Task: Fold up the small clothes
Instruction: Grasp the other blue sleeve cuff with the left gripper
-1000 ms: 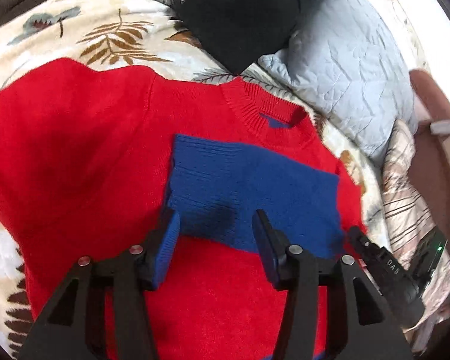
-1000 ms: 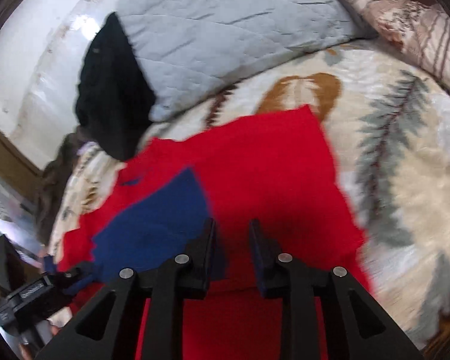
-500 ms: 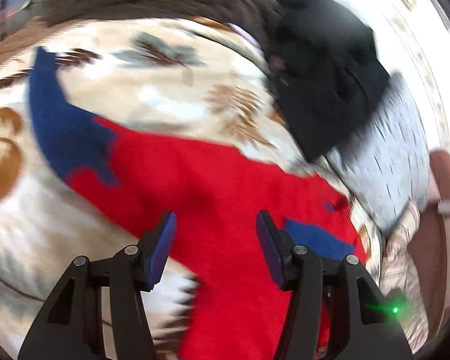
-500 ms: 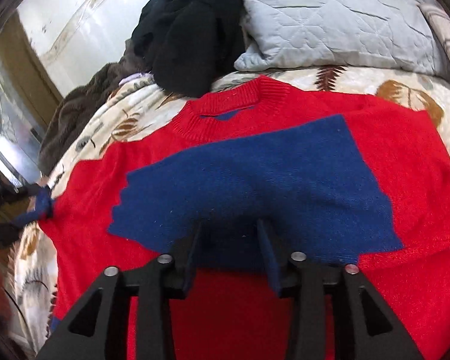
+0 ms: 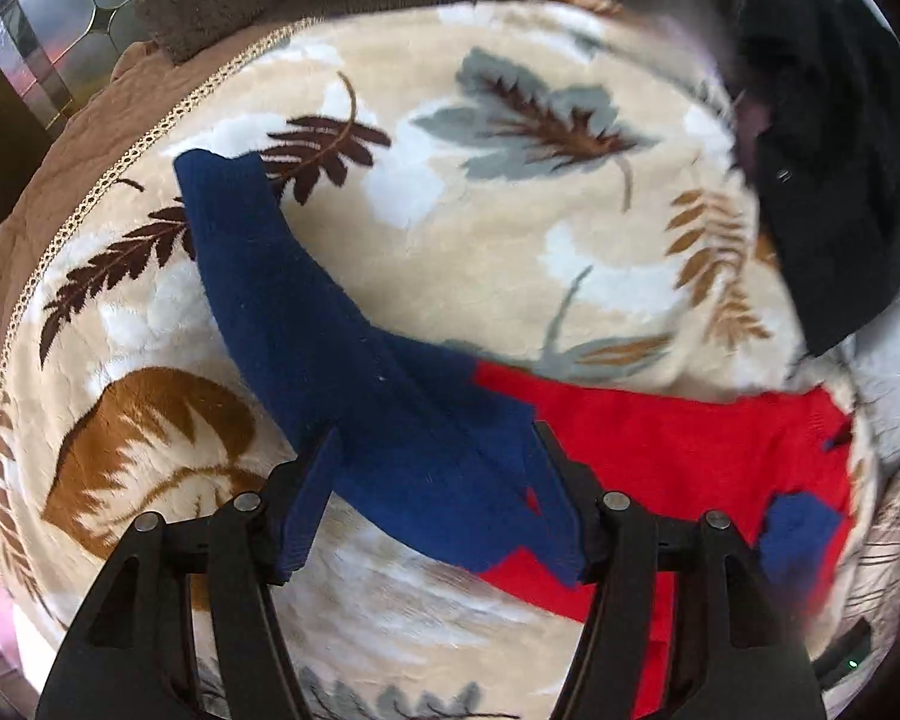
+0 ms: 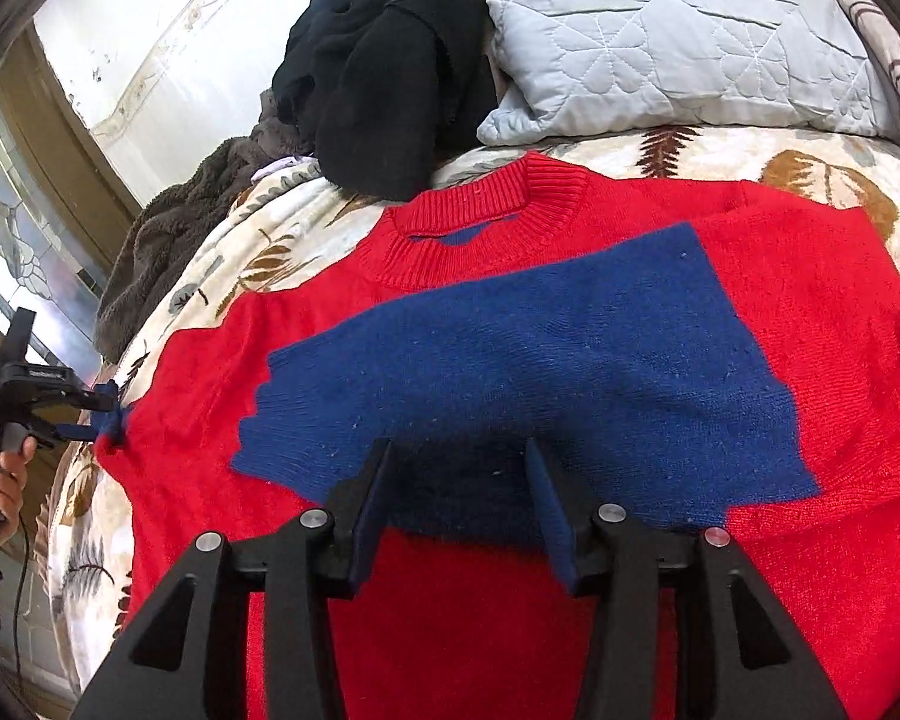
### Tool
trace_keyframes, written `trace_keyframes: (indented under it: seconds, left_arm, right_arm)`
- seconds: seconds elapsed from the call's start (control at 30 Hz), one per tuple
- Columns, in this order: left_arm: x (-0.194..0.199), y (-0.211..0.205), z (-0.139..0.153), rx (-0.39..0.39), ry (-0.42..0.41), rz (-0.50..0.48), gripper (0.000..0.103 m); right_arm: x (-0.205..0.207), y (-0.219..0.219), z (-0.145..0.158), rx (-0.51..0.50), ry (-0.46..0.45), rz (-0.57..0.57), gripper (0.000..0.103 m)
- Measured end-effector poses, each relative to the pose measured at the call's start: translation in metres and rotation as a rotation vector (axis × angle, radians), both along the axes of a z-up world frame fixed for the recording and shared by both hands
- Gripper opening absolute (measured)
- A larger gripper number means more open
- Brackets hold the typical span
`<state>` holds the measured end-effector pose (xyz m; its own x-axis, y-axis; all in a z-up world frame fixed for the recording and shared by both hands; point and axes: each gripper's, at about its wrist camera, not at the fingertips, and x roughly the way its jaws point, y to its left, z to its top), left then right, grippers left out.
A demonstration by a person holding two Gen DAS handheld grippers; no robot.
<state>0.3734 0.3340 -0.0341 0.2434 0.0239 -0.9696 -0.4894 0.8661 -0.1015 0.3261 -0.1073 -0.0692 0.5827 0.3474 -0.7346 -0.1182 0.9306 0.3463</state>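
The left gripper (image 5: 432,498) has swung away from the sweater's chest to its outstretched blue sleeve (image 5: 306,312) over the past second, while the right gripper (image 6: 456,504) has settled over the folded blue sleeve panel (image 6: 510,372) on the front. The red-and-blue knit sweater (image 6: 780,312) lies flat on the leaf-print blanket (image 5: 510,240), collar (image 6: 486,210) toward the grey quilted pillow (image 6: 660,30) and the black garment (image 6: 390,72), its body running from collar toward the right gripper. The loose sleeve stretches away from the sweater across the blanket, cuff pointing toward the blanket's brown braided border (image 5: 90,192), with bare blanket on both sides of it. The left gripper's jaws stand wide apart astride the sleeve near the shoulder; from the right wrist view it appears to meet the sleeve's blue knit at the sweater's far edge (image 6: 105,414), though a firm hold cannot be confirmed. The right gripper's jaws are spread, gripping nothing, poised at the folded panel's near edge.
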Motion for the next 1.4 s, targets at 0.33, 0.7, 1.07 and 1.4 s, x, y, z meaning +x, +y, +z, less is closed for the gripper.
trace_keyframes:
  seconds: [0.33, 0.7, 1.07, 1.4]
  left_arm:
    - [-0.041, 0.0, -0.018, 0.105, 0.139, -0.048, 0.062]
    - [-0.146, 0.076, 0.002, -0.127, -0.048, 0.148, 0.056]
    - [-0.07, 0.057, 0.023, -0.203, -0.08, 0.036, 0.059]
    - [-0.024, 0.04, -0.009, 0.109, 0.085, 0.054, 0.024]
  right_arm:
    - [-0.002, 0.008, 0.007, -0.053, 0.009, -0.008, 0.047]
    - [-0.036, 0.178, 0.056, -0.104, -0.078, 0.44, 0.049]
    - [-0.019, 0.287, 0.028, -0.179, -0.05, 0.503, 0.053]
    - [-0.03, 0.263, 0.023, -0.1, -0.022, 0.49, 0.053]
